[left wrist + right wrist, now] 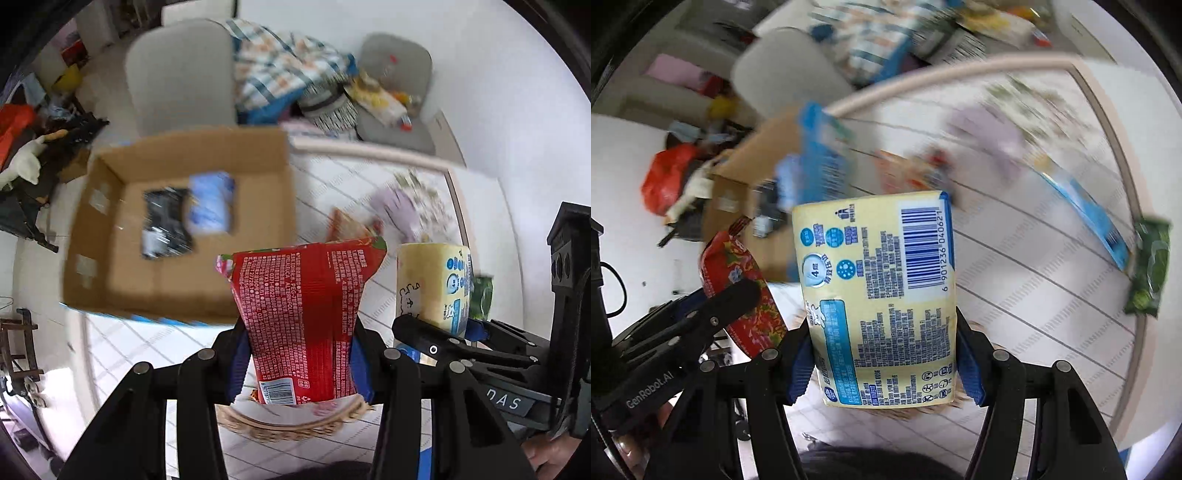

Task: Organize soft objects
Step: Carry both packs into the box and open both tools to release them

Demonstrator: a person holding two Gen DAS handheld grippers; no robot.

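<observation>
My left gripper (297,354) is shut on a red soft pack (303,314) with white print, held above the table in front of an open cardboard box (177,288). The box holds a black pack (164,221) and a pale blue pack (212,201). My right gripper (882,362) is shut on a yellow tissue pack (879,295) with a blue barcode. The yellow pack also shows in the left wrist view (432,284), to the right of the red one. The red pack shows in the right wrist view (738,288) at the left, in the left gripper.
On the white lined table (1034,295) lie a green pack (1148,266), a blue pack (1089,214), a purple flowered pack (406,206) and an orange pack (347,225). A woven basket rim (288,428) is below the left gripper. Chairs with clutter (288,74) stand behind.
</observation>
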